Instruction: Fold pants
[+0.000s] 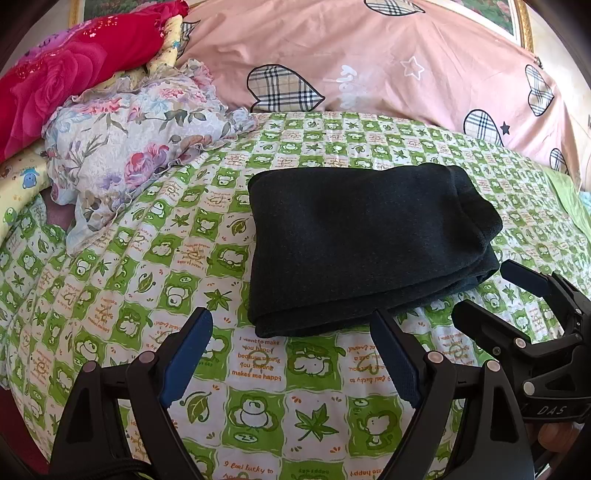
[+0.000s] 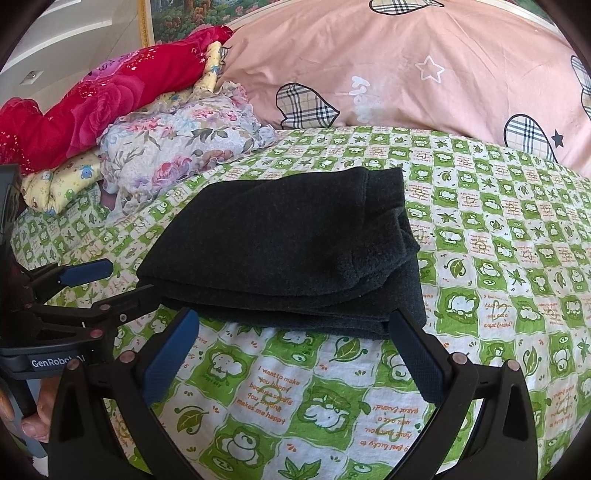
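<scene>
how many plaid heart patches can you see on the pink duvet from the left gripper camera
6 at least in part: one at the top edge, one just above the green sheet, four down the duvet's right side. More may lie outside the frame.

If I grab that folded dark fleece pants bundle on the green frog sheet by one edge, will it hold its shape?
Probably not. The folded dark fleece pants bundle shows loose stacked layers at its near edge, so lifting one layer would likely let it unfold and droop. The thick, fuzzy fabric suggests it grips rather than slips. Pushed, it would likely drag and bunch on the soft green frog sheet.
</scene>
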A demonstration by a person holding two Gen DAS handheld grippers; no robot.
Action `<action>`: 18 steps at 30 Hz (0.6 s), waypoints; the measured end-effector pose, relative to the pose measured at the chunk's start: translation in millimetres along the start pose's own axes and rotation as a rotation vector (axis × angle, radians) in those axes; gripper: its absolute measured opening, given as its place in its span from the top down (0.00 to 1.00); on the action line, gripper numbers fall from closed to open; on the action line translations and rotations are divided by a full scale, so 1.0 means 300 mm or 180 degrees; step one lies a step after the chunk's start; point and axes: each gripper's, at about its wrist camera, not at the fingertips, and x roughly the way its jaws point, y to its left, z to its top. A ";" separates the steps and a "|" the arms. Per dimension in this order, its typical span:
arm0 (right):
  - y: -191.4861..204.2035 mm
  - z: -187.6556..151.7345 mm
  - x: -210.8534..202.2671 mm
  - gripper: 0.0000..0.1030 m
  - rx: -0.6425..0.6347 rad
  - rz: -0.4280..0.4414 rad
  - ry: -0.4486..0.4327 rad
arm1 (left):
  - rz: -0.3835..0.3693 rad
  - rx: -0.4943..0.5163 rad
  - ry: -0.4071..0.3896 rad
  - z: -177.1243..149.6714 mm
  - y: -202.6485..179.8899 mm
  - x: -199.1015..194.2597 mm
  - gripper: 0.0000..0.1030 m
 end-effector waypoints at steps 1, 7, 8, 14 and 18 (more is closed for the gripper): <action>0.001 0.000 0.000 0.01 -0.0003 0.0001 -0.0001 | -0.0002 -0.0001 -0.0002 0.001 0.001 0.000 0.15; 0.001 0.002 -0.001 0.01 0.0000 0.0001 -0.0003 | -0.0006 -0.0003 -0.0007 0.001 0.001 -0.002 0.15; -0.001 0.001 -0.001 0.01 -0.0002 0.0003 -0.0005 | -0.0007 0.0000 -0.0005 0.001 0.002 -0.002 0.15; 0.000 0.002 -0.002 0.01 0.0000 0.0005 -0.0007 | -0.0015 0.0002 -0.0006 0.002 0.002 -0.003 0.15; 0.001 0.002 -0.002 0.01 0.0003 0.0003 -0.0007 | -0.0018 0.0003 -0.0006 0.002 0.002 -0.003 0.15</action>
